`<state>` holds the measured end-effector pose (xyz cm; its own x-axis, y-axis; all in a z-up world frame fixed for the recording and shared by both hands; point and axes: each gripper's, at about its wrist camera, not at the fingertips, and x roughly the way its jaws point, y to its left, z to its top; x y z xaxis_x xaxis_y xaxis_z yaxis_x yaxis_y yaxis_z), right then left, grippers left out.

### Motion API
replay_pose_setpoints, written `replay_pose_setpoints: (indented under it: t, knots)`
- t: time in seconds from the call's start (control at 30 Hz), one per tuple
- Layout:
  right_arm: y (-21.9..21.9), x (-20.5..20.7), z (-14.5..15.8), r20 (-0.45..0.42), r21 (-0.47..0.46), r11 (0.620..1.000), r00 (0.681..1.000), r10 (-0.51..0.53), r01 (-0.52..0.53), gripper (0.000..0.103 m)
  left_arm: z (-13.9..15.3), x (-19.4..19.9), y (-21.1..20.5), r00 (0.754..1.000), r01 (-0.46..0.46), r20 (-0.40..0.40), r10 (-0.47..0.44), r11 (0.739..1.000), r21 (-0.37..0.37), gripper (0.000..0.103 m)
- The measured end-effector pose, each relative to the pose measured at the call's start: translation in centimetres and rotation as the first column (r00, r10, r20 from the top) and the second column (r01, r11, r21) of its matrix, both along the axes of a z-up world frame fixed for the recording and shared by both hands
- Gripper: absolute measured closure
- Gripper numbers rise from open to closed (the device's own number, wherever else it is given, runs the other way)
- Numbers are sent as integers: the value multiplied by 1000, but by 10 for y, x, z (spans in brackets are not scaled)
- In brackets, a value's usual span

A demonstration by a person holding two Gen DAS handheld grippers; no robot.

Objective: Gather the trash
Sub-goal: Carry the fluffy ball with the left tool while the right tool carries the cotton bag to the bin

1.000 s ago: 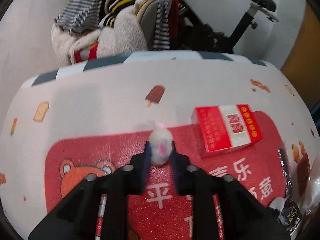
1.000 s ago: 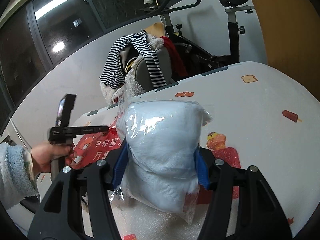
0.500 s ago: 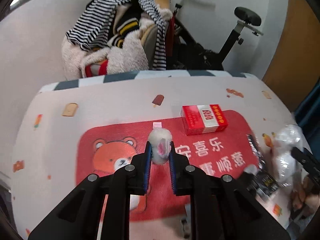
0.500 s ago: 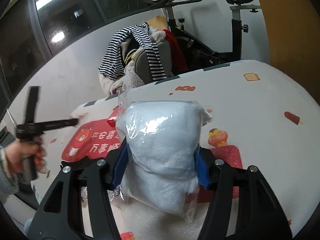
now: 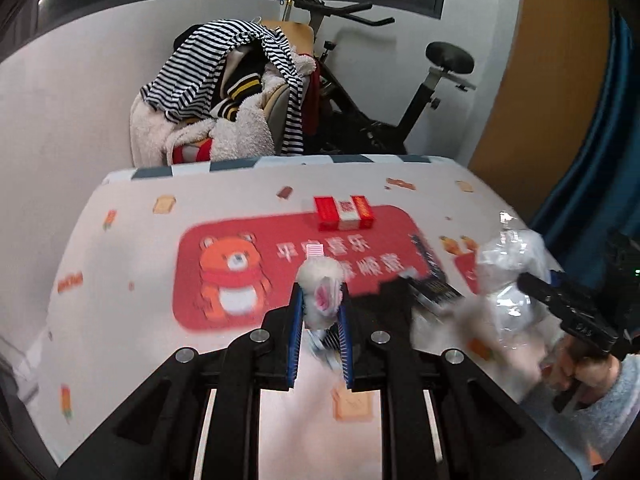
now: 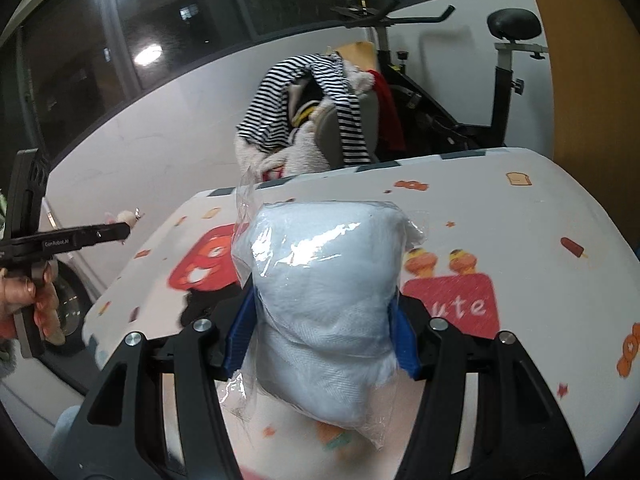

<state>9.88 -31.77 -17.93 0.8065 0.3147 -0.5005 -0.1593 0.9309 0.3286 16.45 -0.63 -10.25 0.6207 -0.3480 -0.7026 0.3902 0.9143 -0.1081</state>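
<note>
above the bench [image 5: 120,280], left of the red box [image 5: 344,213], the left tongs [image 5: 320,312] have risen and pulled back, pinching a small fluffy wad [image 5: 322,294] narrowly. right of the box, the right tongs [image 6: 322,328] clamp a plastic-wrapped white bundle [image 6: 324,300], also lifted. both pieces look ready for a bin, none visible.

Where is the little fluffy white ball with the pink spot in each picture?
Left wrist view: the fluffy ball sits low in the middle, pinched in the left hand-held gripper.
Right wrist view: it is a tiny white tuft far left, at the tip of that same gripper.
Shared landmark: the striped clothes pile behind the table appears in both views.
</note>
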Motion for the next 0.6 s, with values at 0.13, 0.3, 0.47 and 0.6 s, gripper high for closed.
replay_pose_setpoints:
  t: [0.13, 0.3, 0.47, 0.6]
  knots:
    - [16, -31, 9, 14, -5, 999, 999, 46, -46, 44, 0, -47, 5, 999, 10, 36, -9, 1000, -4, 87]
    - [34, -66, 10, 15, -11, 995, 995, 96, -96, 44, -3, -104, 14, 999, -2, 42, 4, 999, -42, 87]
    - [55, -100, 1, -1, -30, 988, 989, 149, -149, 44, -13, -161, 23, 998, -30, 55, 33, 998, -59, 87]
    - [76, -122, -15, -38, -69, 976, 978, 206, -208, 44, -22, -192, 25, 996, -53, 71, 57, 997, -48, 87]
